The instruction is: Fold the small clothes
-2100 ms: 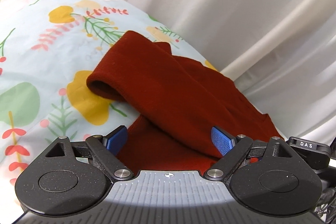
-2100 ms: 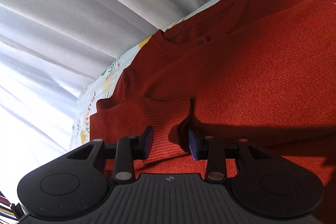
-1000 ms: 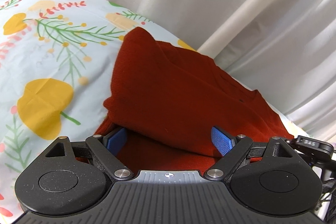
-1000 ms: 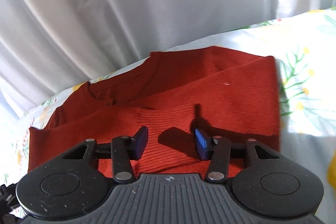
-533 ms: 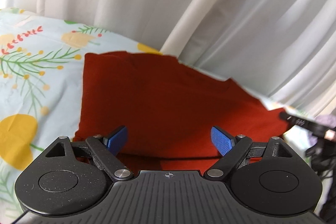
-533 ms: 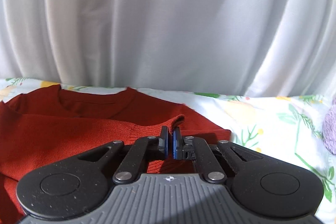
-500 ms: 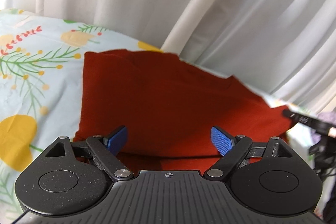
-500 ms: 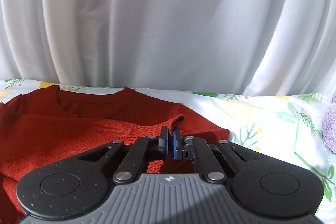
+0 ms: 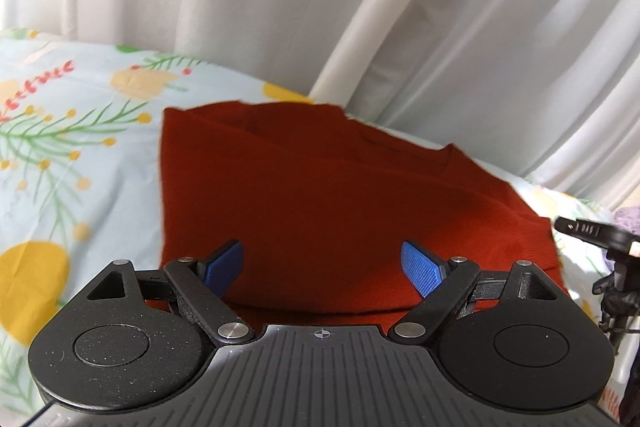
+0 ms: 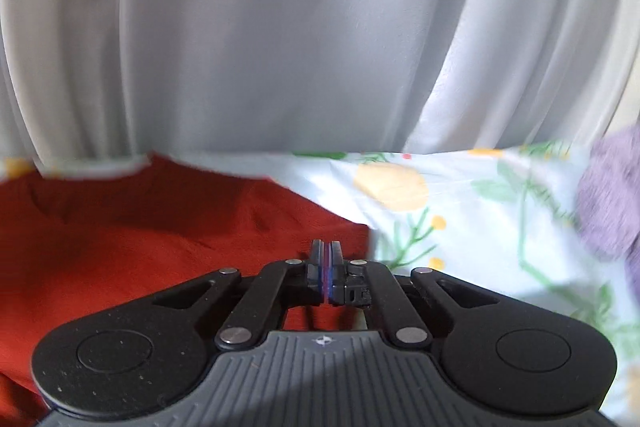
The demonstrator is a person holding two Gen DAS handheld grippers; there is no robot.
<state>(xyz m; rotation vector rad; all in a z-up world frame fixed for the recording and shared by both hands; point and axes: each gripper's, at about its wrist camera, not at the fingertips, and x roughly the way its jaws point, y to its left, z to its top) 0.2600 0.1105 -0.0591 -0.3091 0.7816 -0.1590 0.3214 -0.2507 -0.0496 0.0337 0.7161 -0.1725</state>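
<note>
A rust-red knitted sweater (image 9: 320, 203) lies partly folded on a floral sheet (image 9: 60, 155), neckline toward the curtain. My left gripper (image 9: 322, 263) is open, its blue pads (image 9: 420, 263) spread over the sweater's near edge, holding nothing. In the right wrist view the sweater (image 10: 140, 247) fills the lower left. My right gripper (image 10: 327, 259) is shut at the sweater's right edge; no cloth shows between its pads. The right gripper's body also shows at the right edge of the left wrist view (image 9: 592, 231).
White curtains (image 10: 320, 27) hang close behind the bed. A purple fuzzy garment (image 10: 608, 195) lies on the floral sheet (image 10: 460, 211) at the right. The sheet extends left of the sweater in the left wrist view.
My right gripper closed at the sweater's right edge, then drew back to the right; the raised fold it pinched no longer shows. The left gripper stayed open and swung to face the folded sweater.
</note>
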